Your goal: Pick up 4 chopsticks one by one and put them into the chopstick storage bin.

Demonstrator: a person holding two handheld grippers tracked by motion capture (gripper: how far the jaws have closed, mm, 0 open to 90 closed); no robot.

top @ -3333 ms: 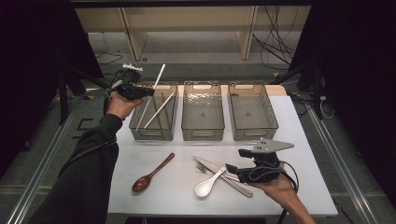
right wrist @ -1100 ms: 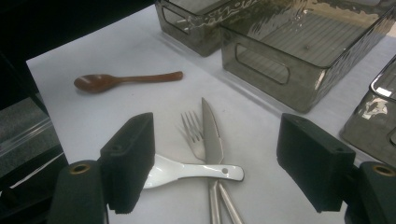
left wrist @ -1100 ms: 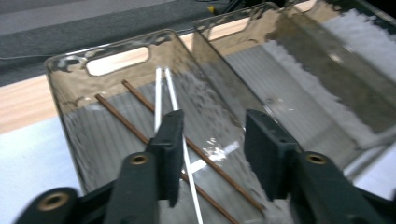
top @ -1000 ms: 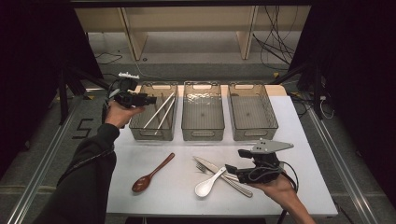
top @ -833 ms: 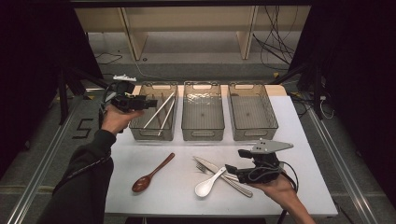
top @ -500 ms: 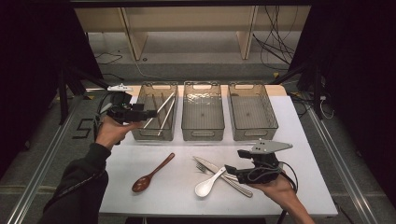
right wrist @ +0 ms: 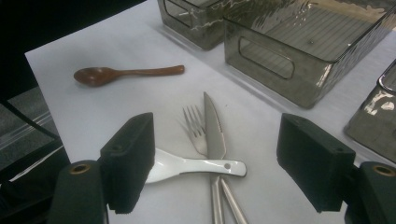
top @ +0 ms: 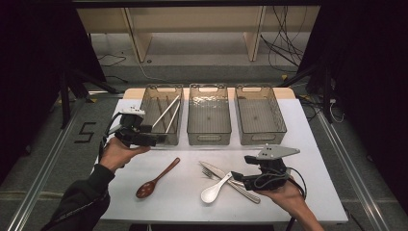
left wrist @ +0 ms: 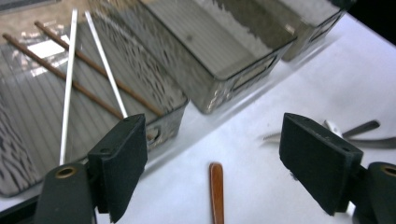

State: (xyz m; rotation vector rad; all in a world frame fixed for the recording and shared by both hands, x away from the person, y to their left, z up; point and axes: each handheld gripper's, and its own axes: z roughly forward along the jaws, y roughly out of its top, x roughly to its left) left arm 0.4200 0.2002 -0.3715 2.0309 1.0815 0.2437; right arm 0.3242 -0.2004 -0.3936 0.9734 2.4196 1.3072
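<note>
- White and brown chopsticks lie in the left bin.
- Left tongs, jaws just opening wide, hold nothing beside it.
- Right tongs gape empty over the white spoon on the bench.

Matt black pads flank a glossy white spoon crossing a polished metal knife and fork on the smooth matt white table, with a varnished wooden spoon and ribbed smoky clear-plastic bins beyond them.
</note>
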